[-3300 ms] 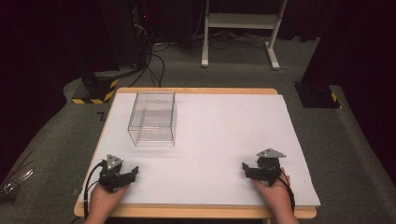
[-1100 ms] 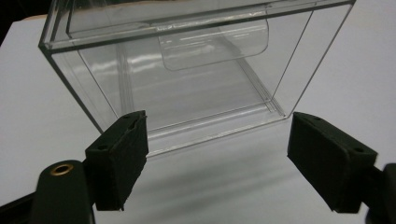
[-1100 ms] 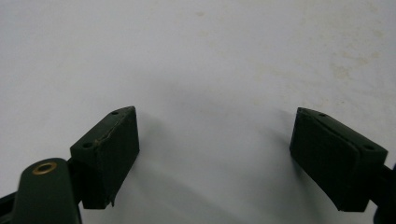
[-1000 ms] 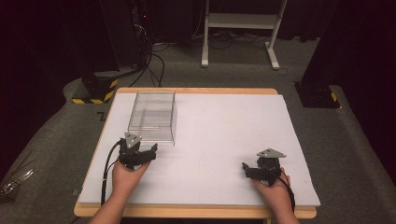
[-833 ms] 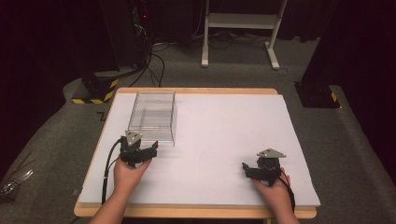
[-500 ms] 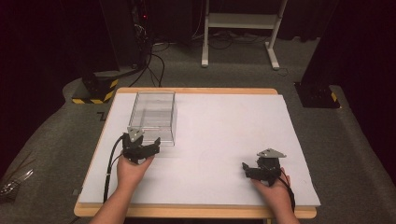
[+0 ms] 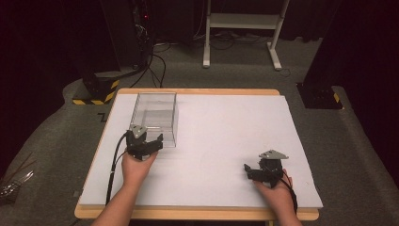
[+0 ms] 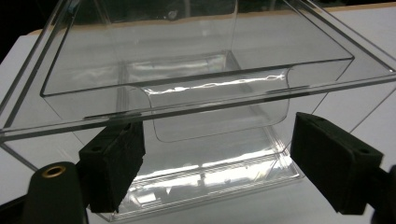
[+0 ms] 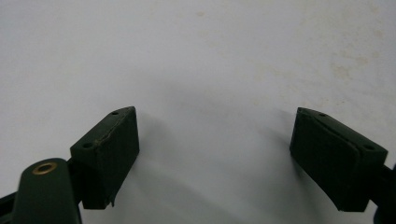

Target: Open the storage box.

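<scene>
One flat white rectangular surface on a wooden table. One clear plastic rectangular box, open-topped and holding nothing, near the far left corner of that surface. Two black hand-held grippers: left hand-held gripper right at the box's near wall, jaws wide and just closed a little, nothing pinched between; right hand-held gripper well apart from the box, jaws wide over bare white.

In the left gripper view the clear box is running off the frame at twelve, nine and three o'clock, and whether the left gripper is touching its near wall is perhaps impossible to tell.
</scene>
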The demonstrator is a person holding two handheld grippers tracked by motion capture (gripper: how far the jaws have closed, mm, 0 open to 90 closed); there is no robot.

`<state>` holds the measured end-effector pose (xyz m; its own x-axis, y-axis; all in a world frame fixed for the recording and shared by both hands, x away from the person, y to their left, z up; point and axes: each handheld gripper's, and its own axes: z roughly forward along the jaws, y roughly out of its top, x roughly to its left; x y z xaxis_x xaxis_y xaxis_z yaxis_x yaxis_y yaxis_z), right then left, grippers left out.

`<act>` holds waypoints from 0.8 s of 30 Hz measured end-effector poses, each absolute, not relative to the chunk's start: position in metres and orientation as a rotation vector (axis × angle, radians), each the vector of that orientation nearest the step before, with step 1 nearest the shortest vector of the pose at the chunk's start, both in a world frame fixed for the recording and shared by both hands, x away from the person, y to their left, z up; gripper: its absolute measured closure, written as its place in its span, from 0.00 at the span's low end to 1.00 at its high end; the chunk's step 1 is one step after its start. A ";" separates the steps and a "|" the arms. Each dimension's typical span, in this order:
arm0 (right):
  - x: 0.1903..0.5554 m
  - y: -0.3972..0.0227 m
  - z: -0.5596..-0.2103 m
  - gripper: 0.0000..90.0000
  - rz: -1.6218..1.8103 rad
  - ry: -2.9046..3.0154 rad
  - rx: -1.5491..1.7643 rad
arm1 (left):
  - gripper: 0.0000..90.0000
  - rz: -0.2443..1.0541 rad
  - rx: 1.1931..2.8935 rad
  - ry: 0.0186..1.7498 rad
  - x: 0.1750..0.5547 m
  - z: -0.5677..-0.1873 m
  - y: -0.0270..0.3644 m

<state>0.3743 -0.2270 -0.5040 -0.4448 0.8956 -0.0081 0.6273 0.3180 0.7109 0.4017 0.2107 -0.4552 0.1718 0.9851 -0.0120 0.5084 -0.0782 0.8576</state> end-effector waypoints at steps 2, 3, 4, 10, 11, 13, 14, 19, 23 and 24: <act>0.374 -0.227 -0.504 0.17 0.907 2.188 1.351 | 0.23 0.814 1.686 1.439 0.401 -0.455 0.209; 0.374 -0.227 -0.504 0.17 0.906 2.188 1.351 | 0.24 0.821 1.682 1.439 0.401 -0.454 0.208; 0.374 -0.227 -0.504 0.17 0.906 2.188 1.351 | 0.25 0.827 1.678 1.441 0.401 -0.454 0.207; 0.374 -0.227 -0.504 0.17 0.907 2.188 1.351 | 0.32 0.873 1.659 1.462 0.400 -0.455 0.201; 0.374 -0.227 -0.504 0.17 0.907 2.188 1.351 | 0.33 0.880 1.654 1.468 0.400 -0.455 0.201; 0.374 -0.227 -0.504 0.17 0.907 2.188 1.351 | 0.35 0.885 1.652 1.467 0.399 -0.456 0.201; 0.374 -0.227 -0.504 0.17 0.907 2.188 1.351 | 0.35 0.889 1.652 1.465 0.399 -0.456 0.201; 0.374 -0.227 -0.504 0.17 0.907 2.188 1.351 | 0.36 0.899 1.644 1.470 0.398 -0.456 0.200; 0.374 -0.227 -0.504 0.17 0.907 2.188 1.351 | 0.36 0.898 1.640 1.471 0.397 -0.456 0.199; 0.374 -0.227 -0.504 0.17 0.907 2.188 1.351 | 0.36 0.897 1.637 1.472 0.397 -0.456 0.199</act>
